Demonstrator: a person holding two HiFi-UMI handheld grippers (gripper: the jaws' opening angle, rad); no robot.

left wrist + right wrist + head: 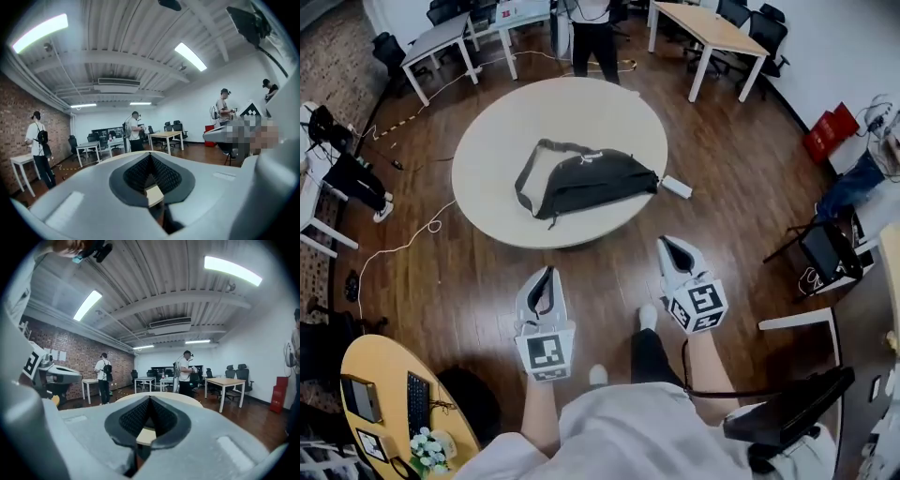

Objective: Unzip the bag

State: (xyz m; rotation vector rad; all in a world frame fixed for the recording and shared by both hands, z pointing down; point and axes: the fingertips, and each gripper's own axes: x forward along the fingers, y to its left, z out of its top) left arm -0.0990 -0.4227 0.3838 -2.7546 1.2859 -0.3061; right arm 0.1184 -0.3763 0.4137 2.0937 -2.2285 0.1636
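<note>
The bag [581,180] is black and lies flat in the middle of the round table [487,141]. Its strap [528,173] curls round on the left side. I think it was laid flat like this so the zip is easy to reach. The zip is too small to see from here.

The left claw [546,281] and the right claw [675,251] are both shut tight, with nothing in them. They hang low, close to the body of the one who holds them and well apart from the table. They point toward the bag, so it looks like the job has not begun. One claw will likely need to hold the bag down while the other pulls the zip.

A small white box [677,187] sits at the table's edge, just beside the bag's right end. It might get bumped. Between the claws and the table there is only brown floor [487,272]. A thin cable [412,239] runs across it on the left. A person [594,37] stands on the far side of the table, with desks [712,33] and chairs [764,33] behind.
</note>
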